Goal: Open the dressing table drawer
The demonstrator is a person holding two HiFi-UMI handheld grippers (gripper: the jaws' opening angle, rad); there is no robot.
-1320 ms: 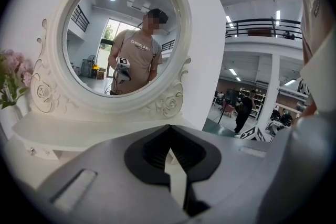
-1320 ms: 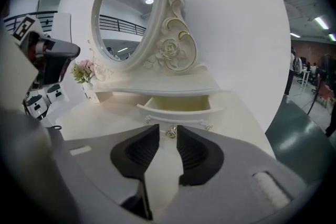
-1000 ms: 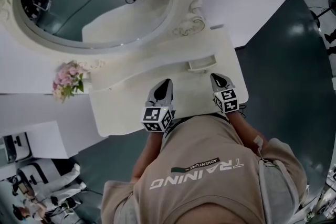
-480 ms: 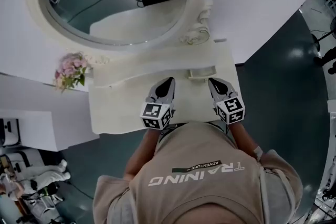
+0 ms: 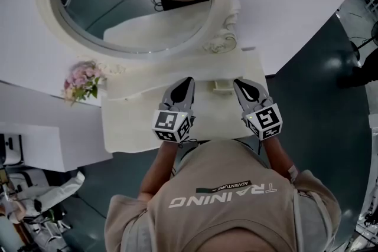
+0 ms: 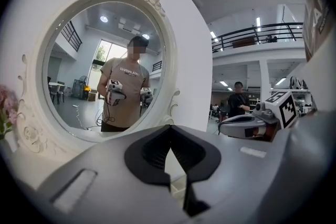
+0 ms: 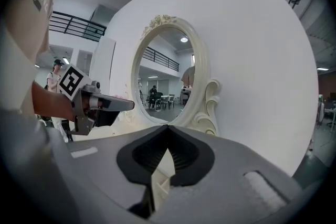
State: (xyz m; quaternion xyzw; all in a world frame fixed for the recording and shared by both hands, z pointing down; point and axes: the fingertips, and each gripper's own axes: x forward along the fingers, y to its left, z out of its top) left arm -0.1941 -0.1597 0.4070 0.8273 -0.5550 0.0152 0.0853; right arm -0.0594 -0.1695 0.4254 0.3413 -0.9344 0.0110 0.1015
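The white dressing table [image 5: 133, 121] stands below me with its oval mirror [image 5: 136, 3] behind it. A small cream drawer box [image 5: 222, 86] sits on the top at the back right. My left gripper [image 5: 186, 79] hovers over the middle of the top, shut and empty, its tips [image 6: 169, 127] meeting. Just right of the drawer box my right gripper [image 5: 237, 82] is held above the top, also shut with nothing in it [image 7: 169, 127]. Each gripper shows in the other's view: the right gripper [image 6: 226, 127] and the left gripper [image 7: 128, 105]. Both point at the mirror.
Pink flowers [image 5: 82, 82] stand at the table's back left corner. A white wall [image 7: 252, 60] rises behind the mirror. Dark floor [image 5: 319, 85] lies to the right of the table. Another person [image 5: 35, 198] is low at the left, beside white furniture [image 5: 35, 144].
Both grippers have risen over the table top and moved a little toward the mirror, the right one more. Both stayed shut.
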